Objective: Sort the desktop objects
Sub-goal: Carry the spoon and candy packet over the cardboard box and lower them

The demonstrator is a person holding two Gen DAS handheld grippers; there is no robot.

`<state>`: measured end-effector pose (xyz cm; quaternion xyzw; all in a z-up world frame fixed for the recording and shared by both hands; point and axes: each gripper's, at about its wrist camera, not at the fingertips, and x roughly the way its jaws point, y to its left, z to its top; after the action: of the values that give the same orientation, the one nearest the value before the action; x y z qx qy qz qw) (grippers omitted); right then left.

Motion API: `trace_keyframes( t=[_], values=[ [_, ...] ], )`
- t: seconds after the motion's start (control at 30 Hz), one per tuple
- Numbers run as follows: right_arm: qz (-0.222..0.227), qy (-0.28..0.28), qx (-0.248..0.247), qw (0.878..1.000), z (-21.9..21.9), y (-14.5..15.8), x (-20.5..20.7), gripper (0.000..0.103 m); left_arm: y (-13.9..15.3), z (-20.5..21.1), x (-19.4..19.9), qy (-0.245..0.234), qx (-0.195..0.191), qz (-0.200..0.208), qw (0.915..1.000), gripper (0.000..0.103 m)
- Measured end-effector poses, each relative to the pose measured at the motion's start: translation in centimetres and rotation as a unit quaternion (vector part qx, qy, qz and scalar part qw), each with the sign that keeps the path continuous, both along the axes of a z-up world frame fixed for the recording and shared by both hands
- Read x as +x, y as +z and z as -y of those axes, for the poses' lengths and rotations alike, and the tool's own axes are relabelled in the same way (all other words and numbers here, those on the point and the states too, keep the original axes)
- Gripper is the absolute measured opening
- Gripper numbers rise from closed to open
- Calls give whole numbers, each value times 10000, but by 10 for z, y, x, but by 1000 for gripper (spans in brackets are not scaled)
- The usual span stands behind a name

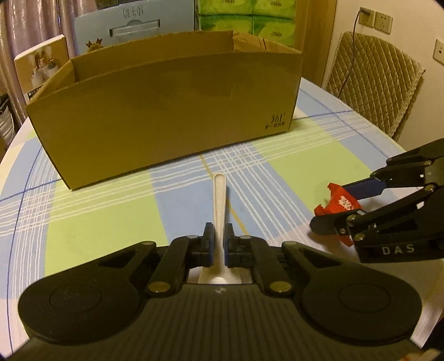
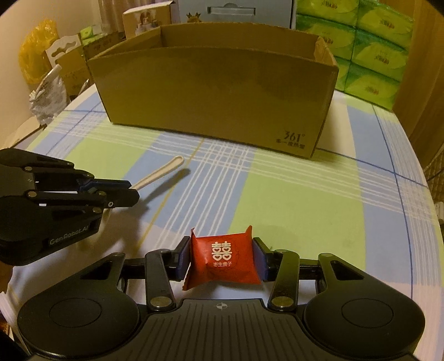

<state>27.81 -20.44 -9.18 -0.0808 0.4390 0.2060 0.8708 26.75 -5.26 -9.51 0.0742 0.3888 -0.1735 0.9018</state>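
Your left claw (image 1: 219, 236) is clamped on the spoon (image 1: 219, 200), your right claw (image 2: 222, 258) on the red packet (image 2: 223, 258); either could snag the box (image 2: 216, 91) wall if carried low.

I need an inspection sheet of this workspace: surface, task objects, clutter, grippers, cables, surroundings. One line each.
Surface: checked tablecloth on a table.
Job's things: white spoon and red packet, both gripped; open cardboard box stands behind them.
Clutter: nothing seen on the cloth.
Grippers: left gripper shut on the spoon; right gripper shut on the packet.
Cables: dark cable from wall socket.
Surroundings: quilted chair, green tissue packs.
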Motion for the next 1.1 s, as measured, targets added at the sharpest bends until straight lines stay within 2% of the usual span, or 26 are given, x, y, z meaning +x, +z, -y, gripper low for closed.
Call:
trace_keyframes(
  t=[0.5, 1.1],
  values=[
    [328, -302, 489, 9978, 9, 30, 8, 43, 37, 1, 1, 129, -308, 345, 9988, 4],
    [609, -258, 716, 9952, -4, 54, 8, 43, 74, -13, -4, 327, -547, 682, 9956, 4]
  ],
)
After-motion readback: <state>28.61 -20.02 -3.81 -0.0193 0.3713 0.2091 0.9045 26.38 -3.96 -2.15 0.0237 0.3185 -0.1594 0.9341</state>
